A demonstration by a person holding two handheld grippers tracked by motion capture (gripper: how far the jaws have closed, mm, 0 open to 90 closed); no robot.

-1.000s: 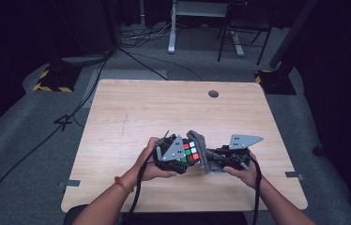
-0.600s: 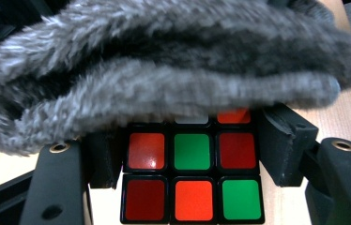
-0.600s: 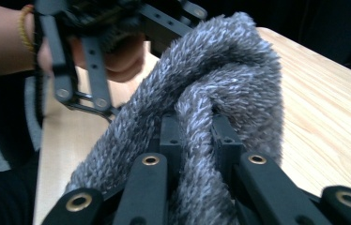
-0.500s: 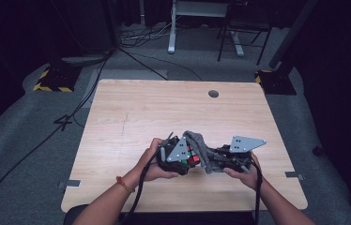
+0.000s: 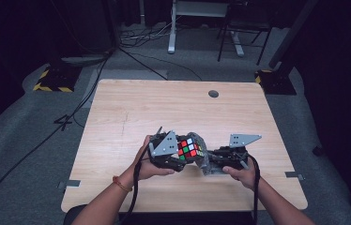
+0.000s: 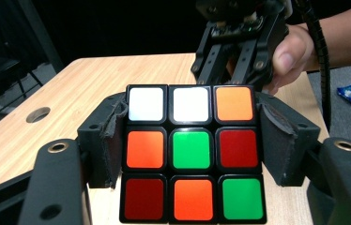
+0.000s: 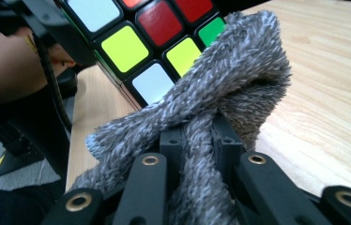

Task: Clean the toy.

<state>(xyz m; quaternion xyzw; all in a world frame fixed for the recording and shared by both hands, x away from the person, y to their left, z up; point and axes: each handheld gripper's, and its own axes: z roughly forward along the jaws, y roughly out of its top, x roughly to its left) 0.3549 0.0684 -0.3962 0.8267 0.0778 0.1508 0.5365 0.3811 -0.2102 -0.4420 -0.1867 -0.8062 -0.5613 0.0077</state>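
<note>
A scrambled Rubik's cube (image 5: 188,148) is held just above the table's front middle, with my left gripper (image 5: 183,156) shut on it. In the left gripper view, both pads (image 6: 112,140) press the sides of the cube (image 6: 191,150), whose facing centre is green. My right gripper (image 5: 209,162) is shut on a grey fuzzy cloth (image 5: 202,149) that touches the cube's right side. The right gripper view shows the cloth (image 7: 239,75) bunched between the jaws of my right gripper (image 7: 197,140), resting against the cube (image 7: 126,47).
The wooden table (image 5: 164,108) has a round cable hole (image 5: 213,93) at the back right. A desk frame (image 5: 197,18), cables and yellow-black striped blocks (image 5: 51,80) stand on the dark floor beyond it.
The cloth swept over the cube's top face half a second ago and has come back to the cube's right side. The cube's coloured face shows again.
</note>
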